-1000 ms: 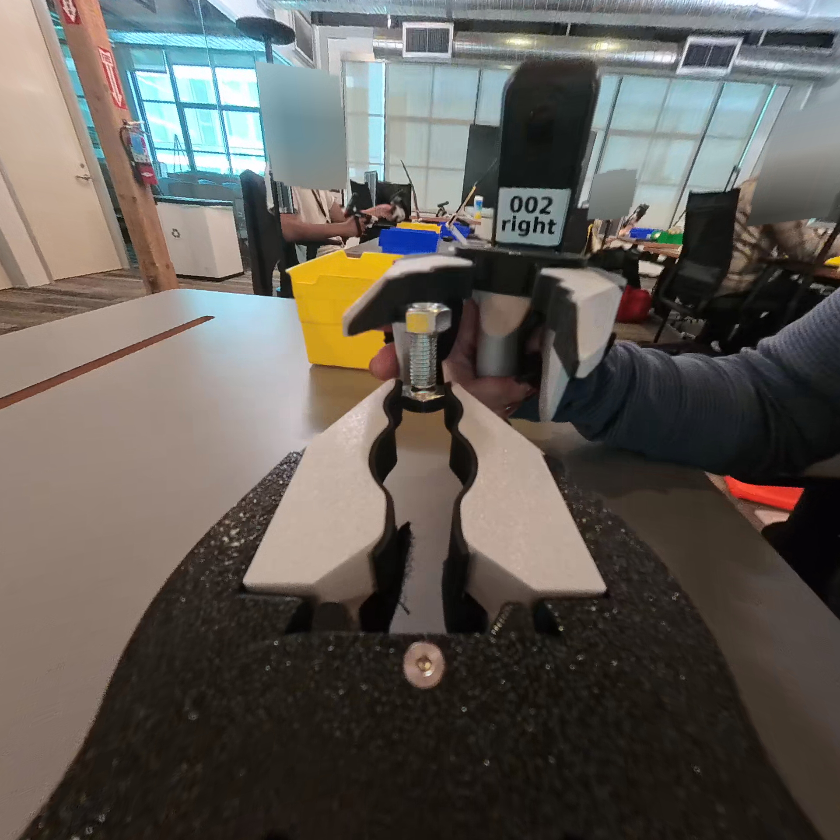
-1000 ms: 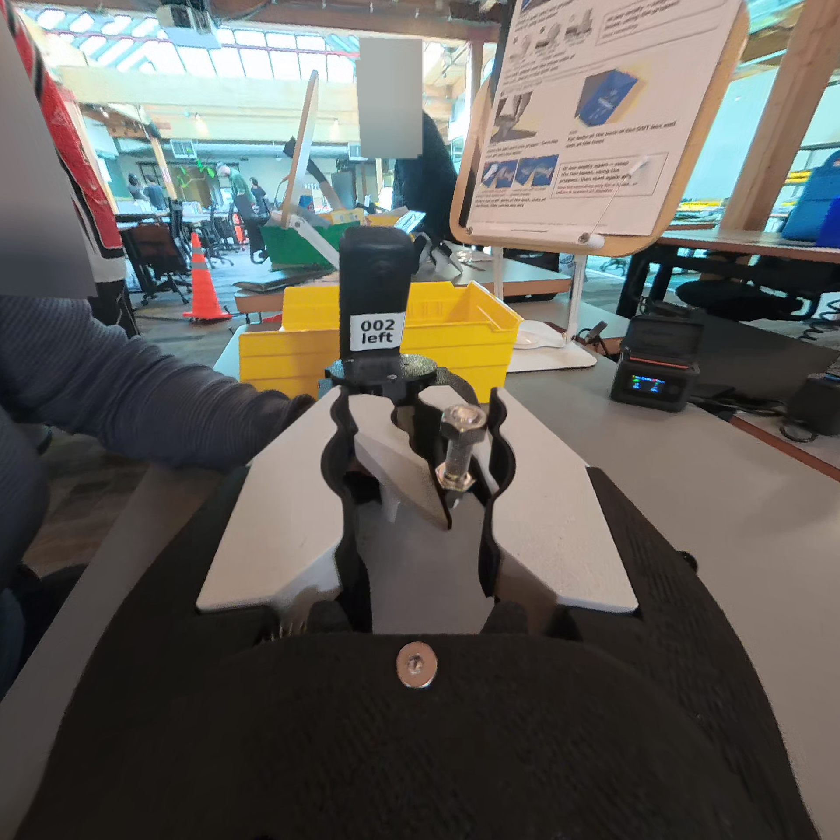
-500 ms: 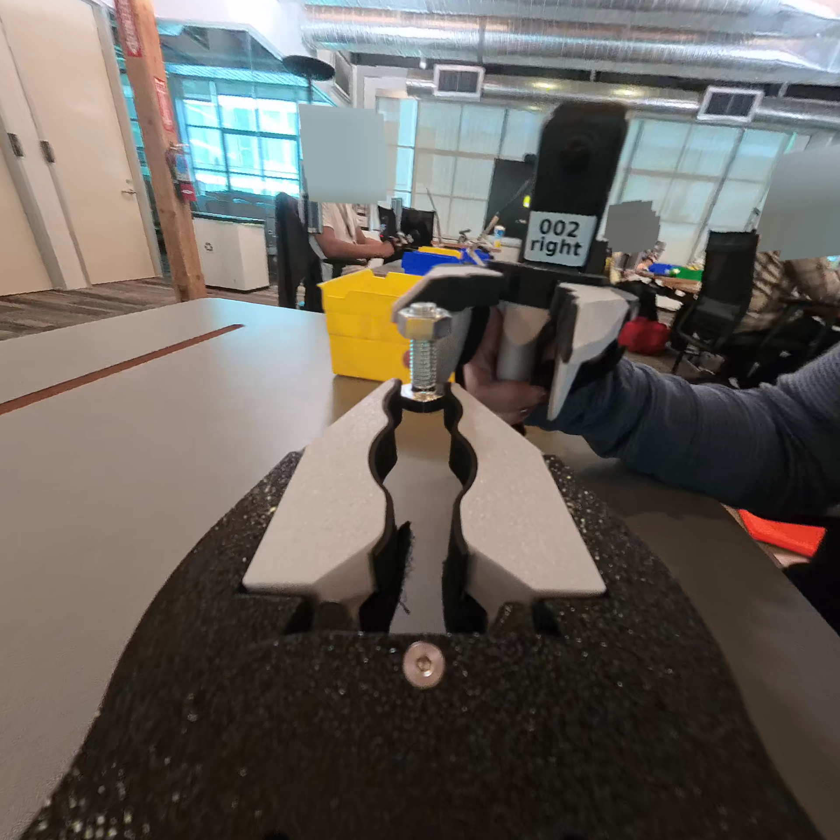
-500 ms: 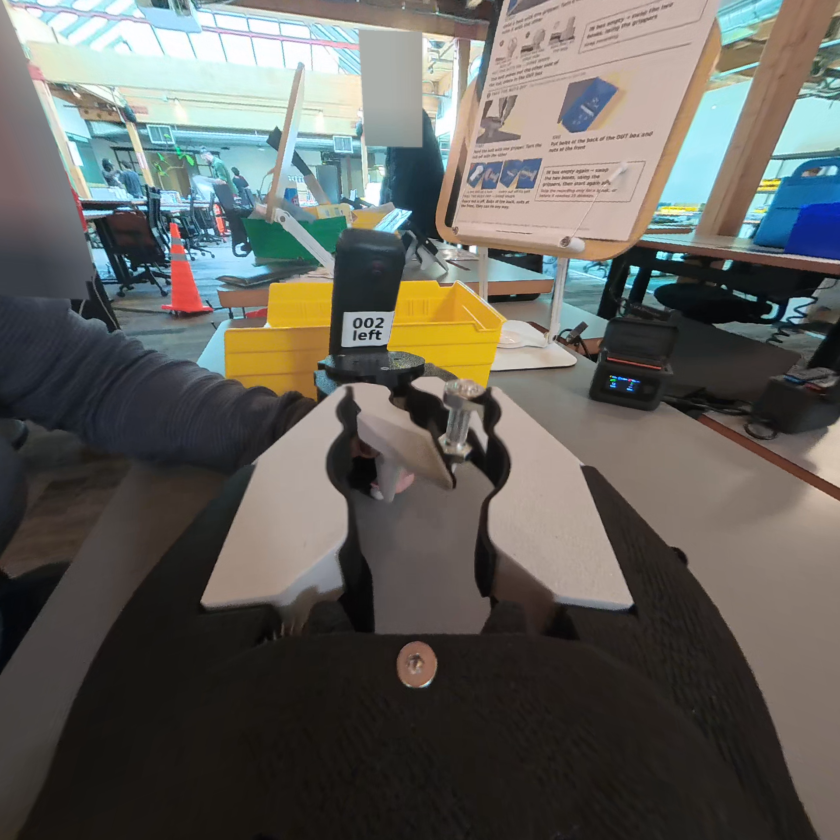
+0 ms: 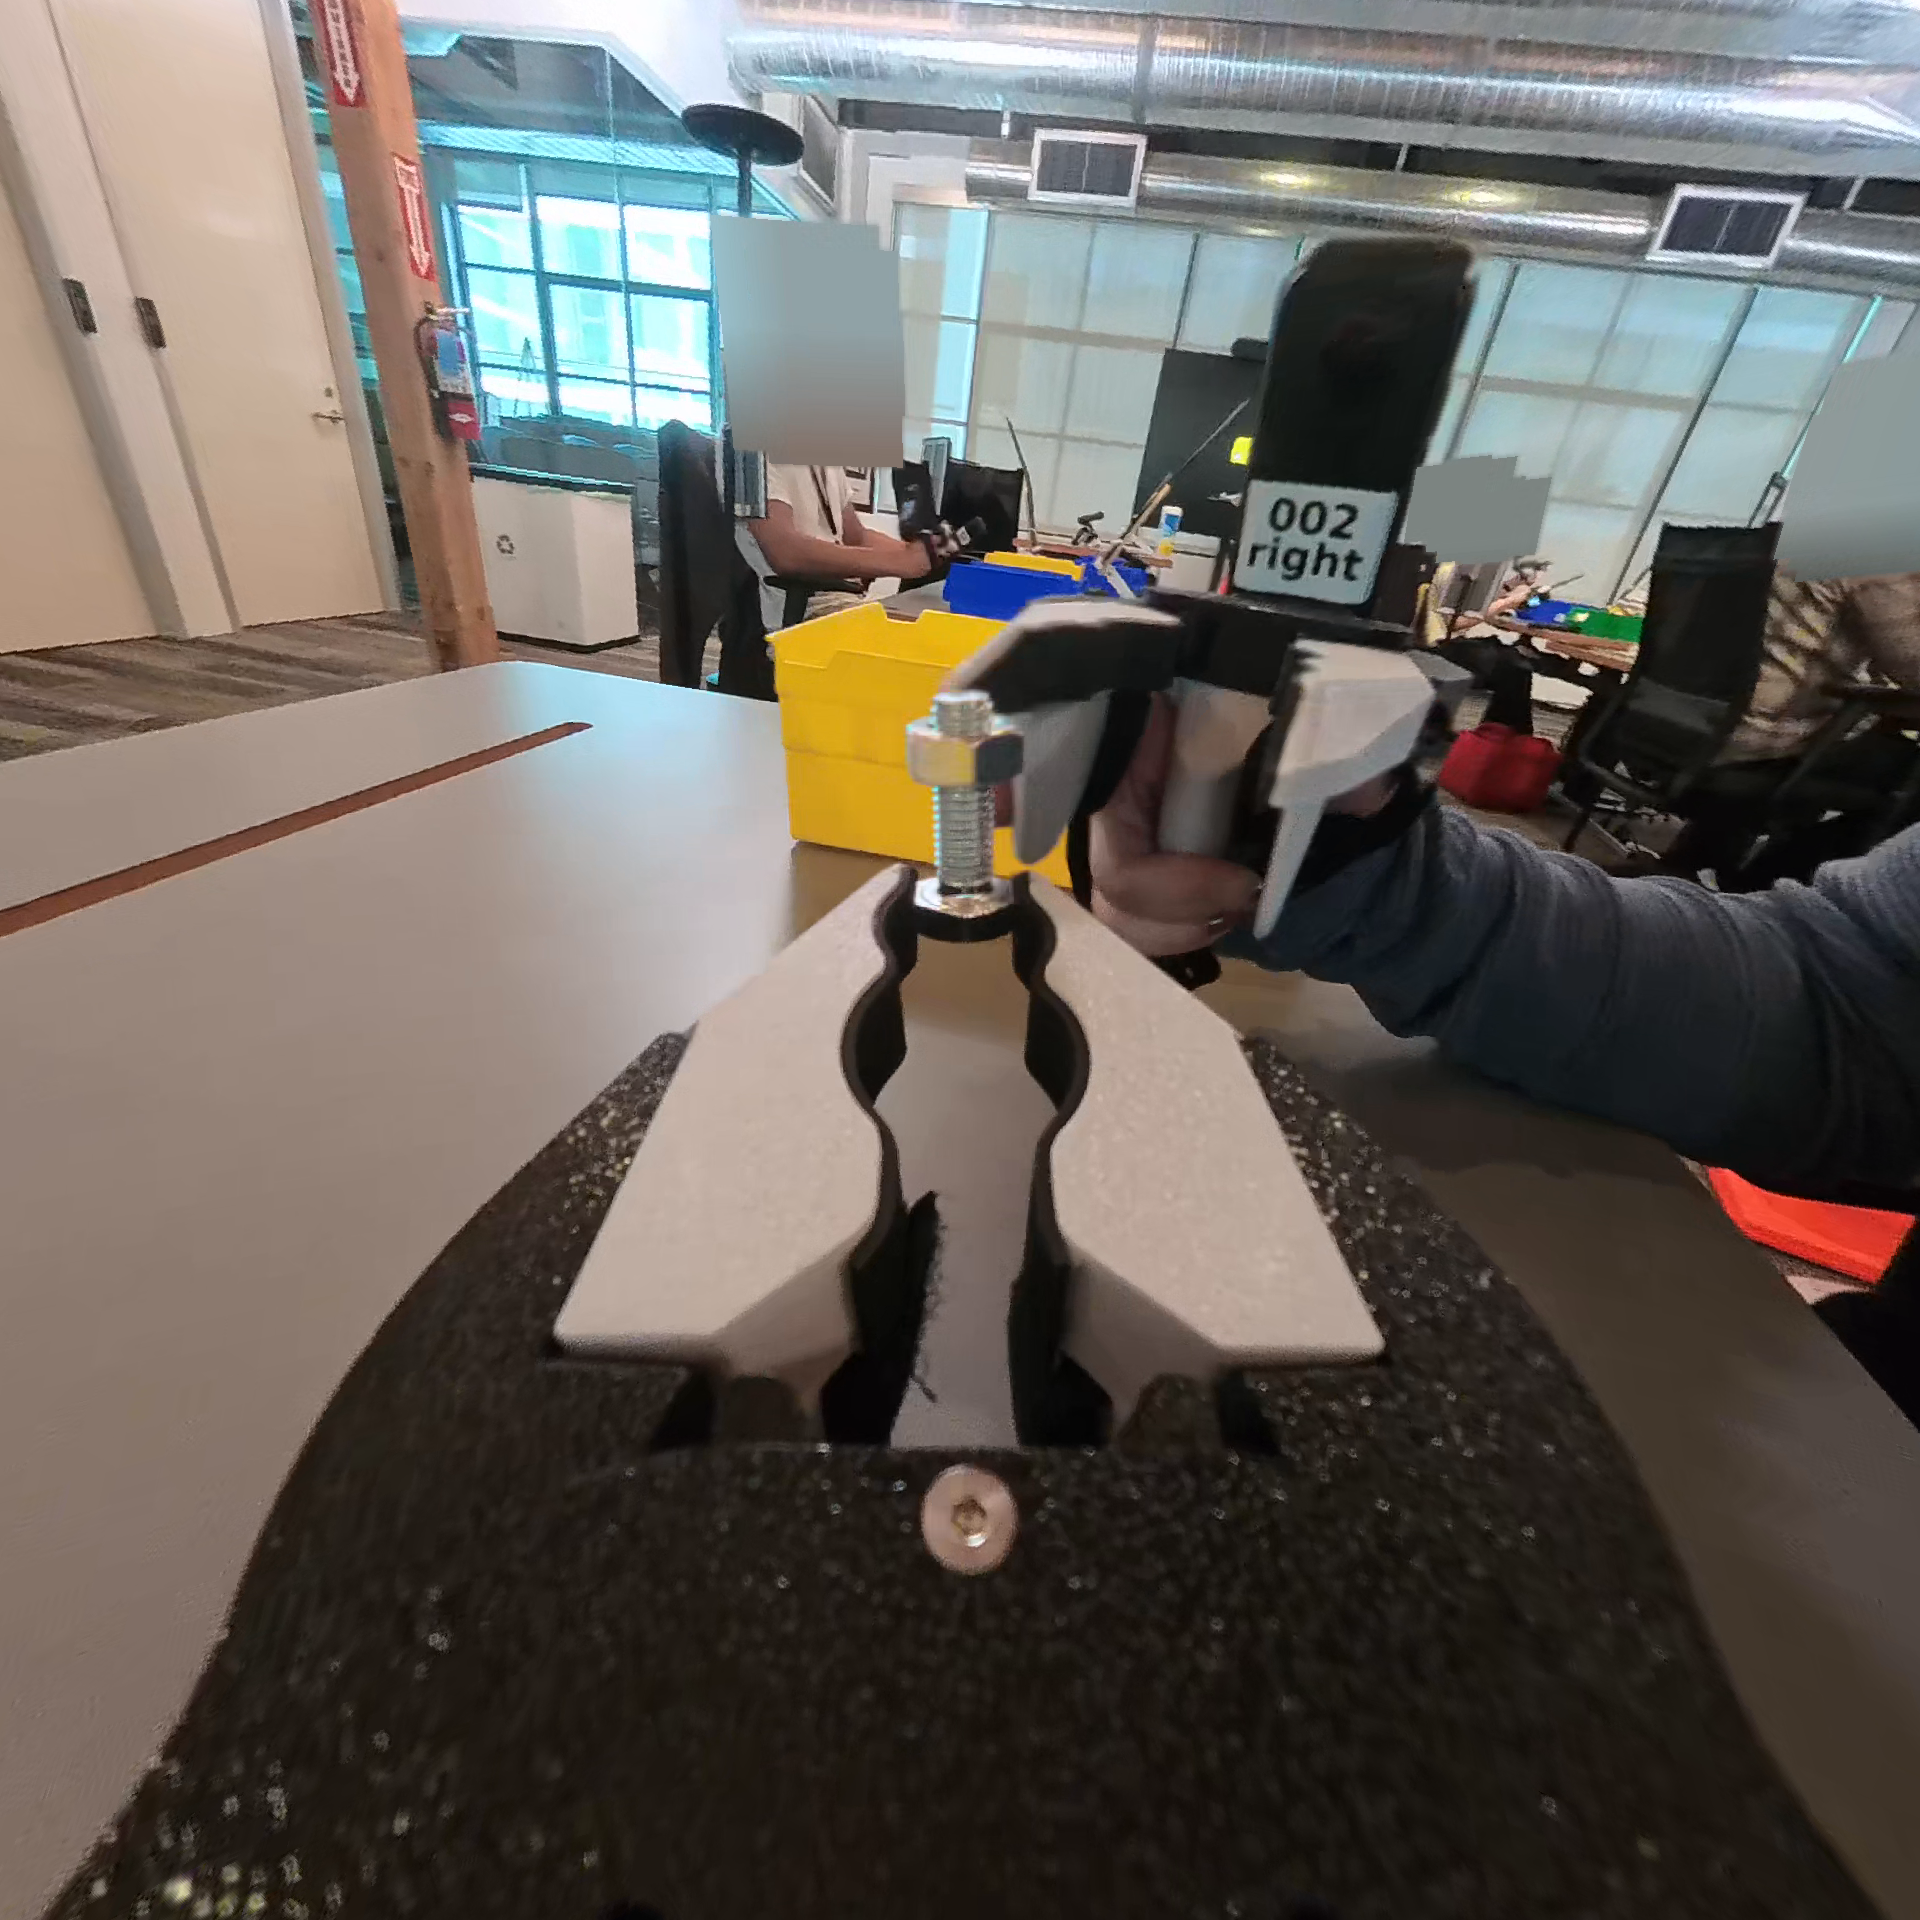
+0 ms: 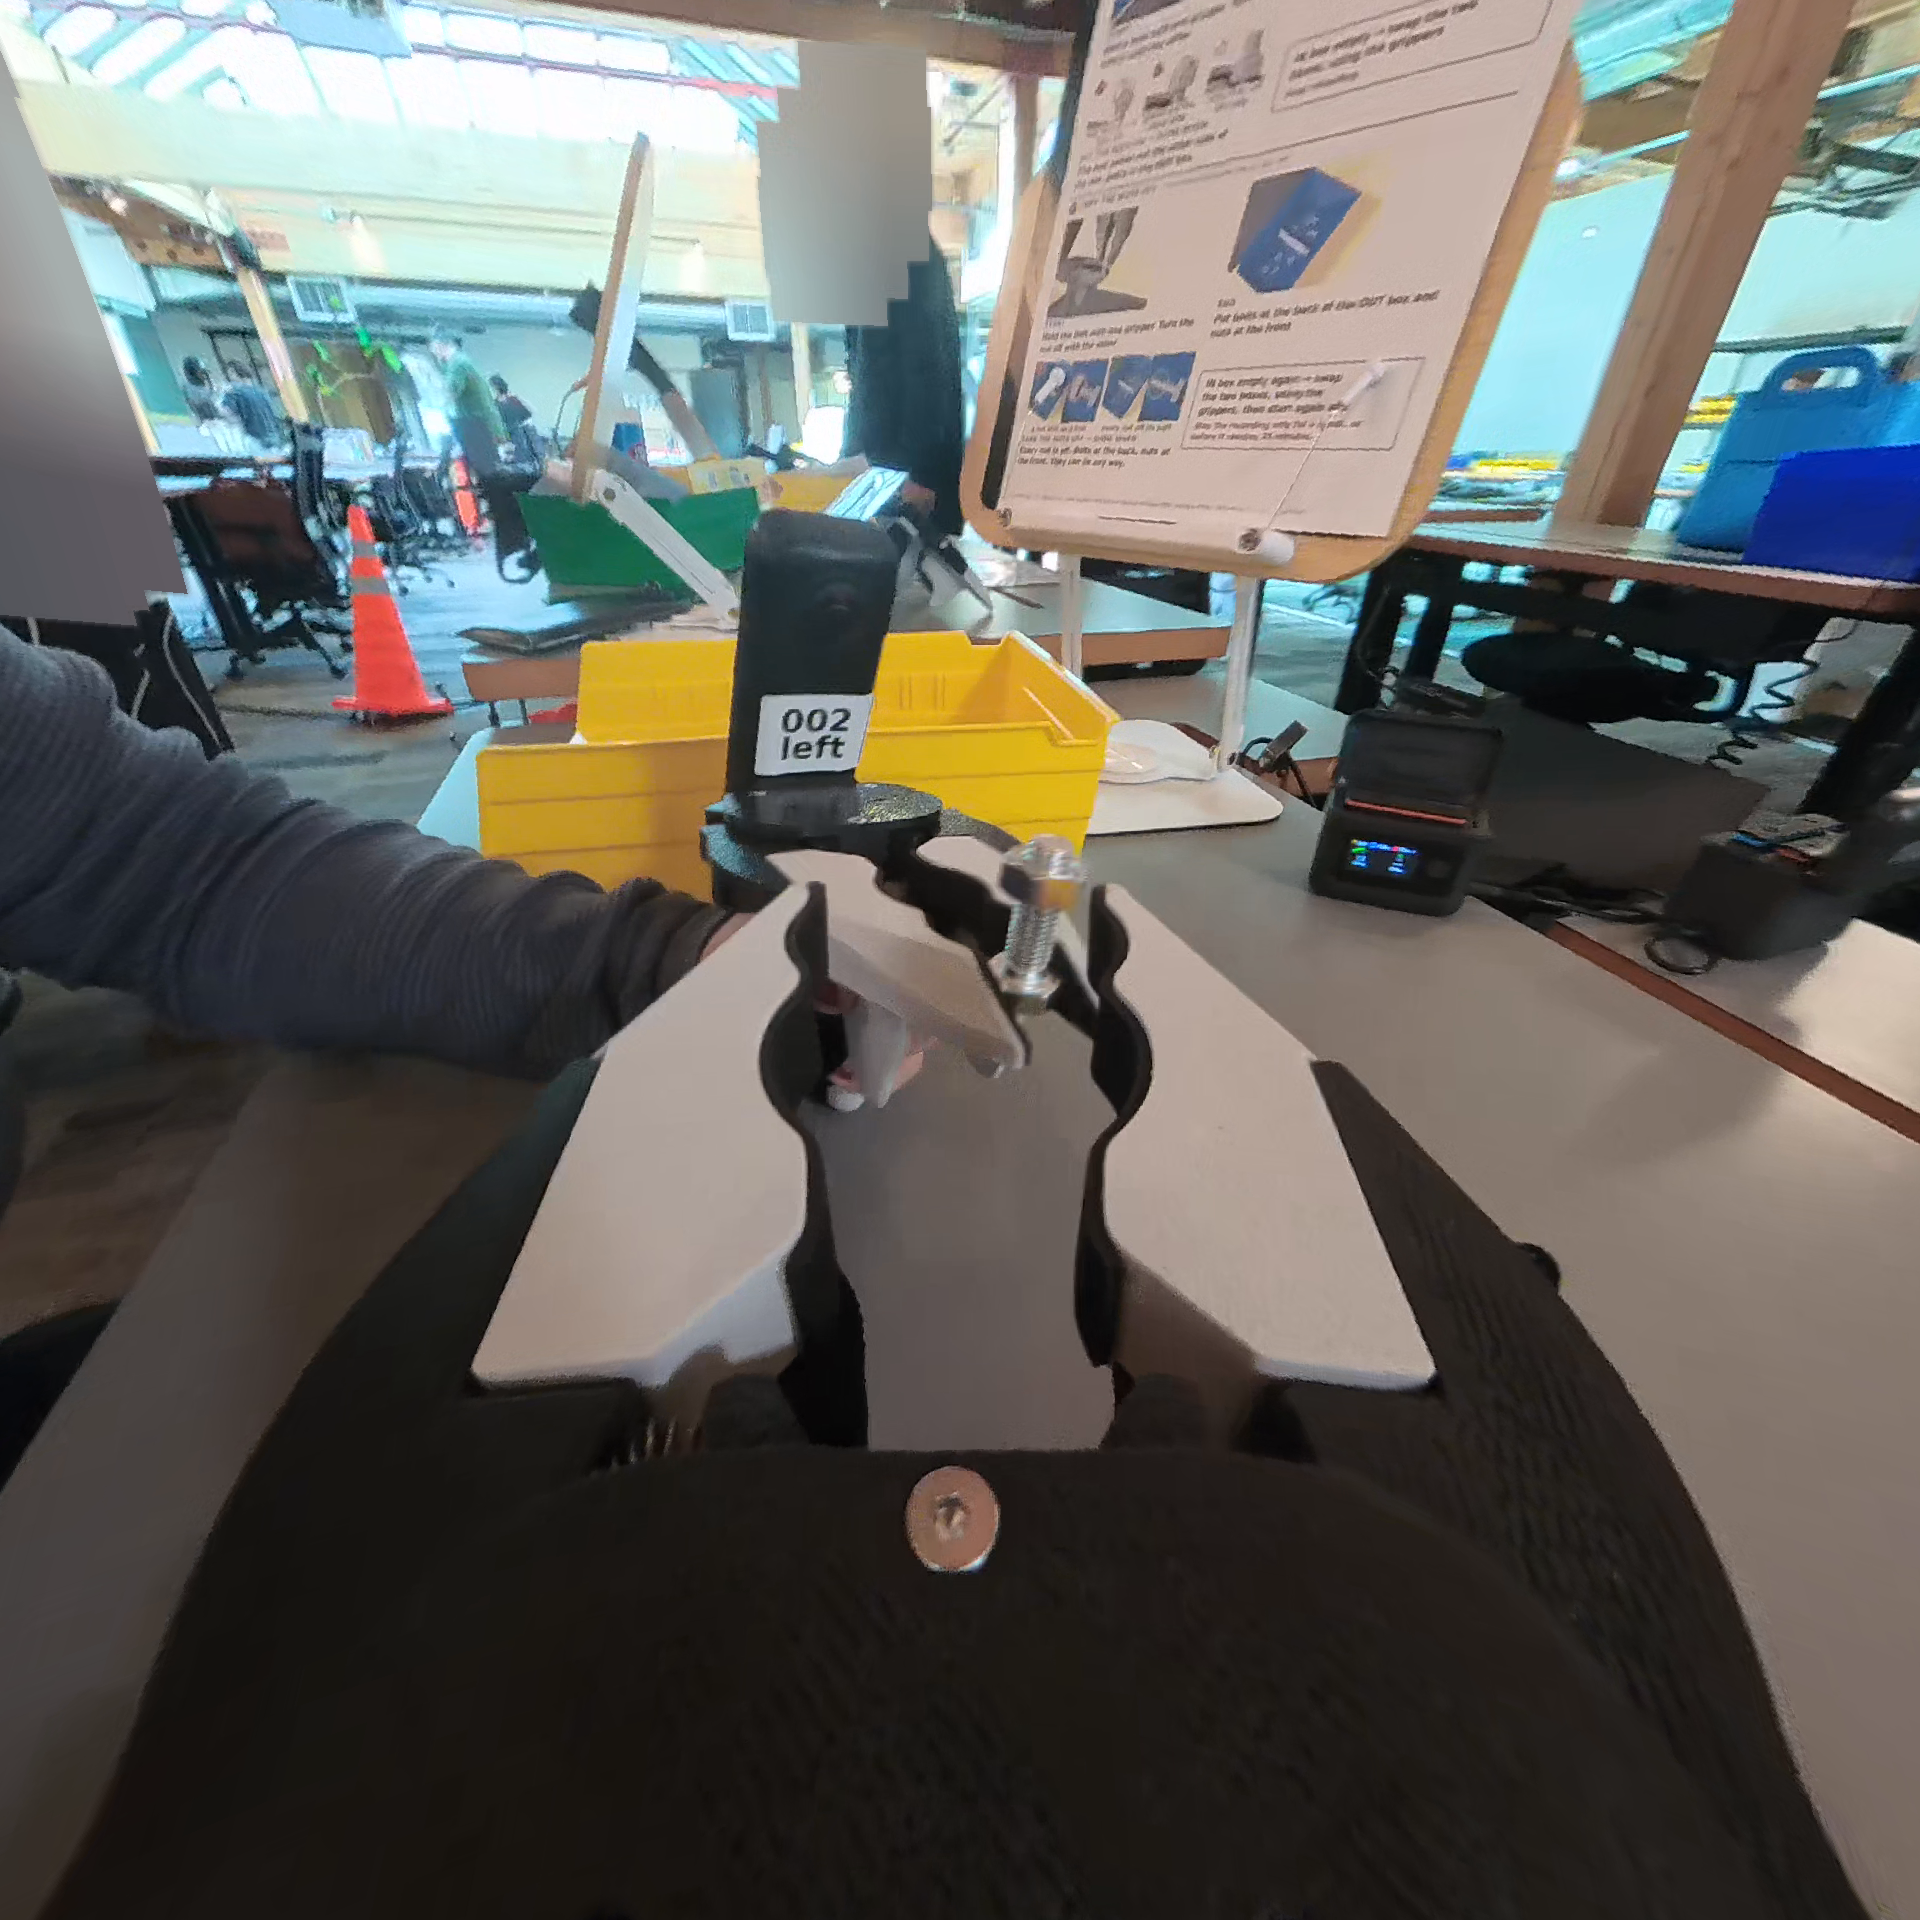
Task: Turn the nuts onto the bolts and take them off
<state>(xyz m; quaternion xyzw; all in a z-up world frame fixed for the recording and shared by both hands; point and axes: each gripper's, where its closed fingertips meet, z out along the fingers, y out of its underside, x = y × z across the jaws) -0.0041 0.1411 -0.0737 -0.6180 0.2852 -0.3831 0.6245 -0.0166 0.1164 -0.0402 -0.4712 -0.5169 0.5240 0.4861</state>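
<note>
The left hand-held gripper [image 5: 961, 914] is clamped at its fingertips on the head of a silver bolt [image 5: 962, 826], which stands upright above the grey table [image 5: 312, 1039] with its threaded shank pointing up. A hex nut [image 5: 962, 756] sits near the top of the shank, with a little thread showing above it. The right hand-held gripper [image 5: 1174, 727], gripped by a hand [image 5: 1153, 862] in a dark blue sleeve, has its fingers spread wide apart; one grey finger [image 5: 1060, 769] lies just beside the nut, though contact cannot be judged. Behind them a yellow bin [image 5: 852, 727] rests on the table. The right wrist view shows the same bolt [image 6: 1034, 935] between its spread fingers.
</note>
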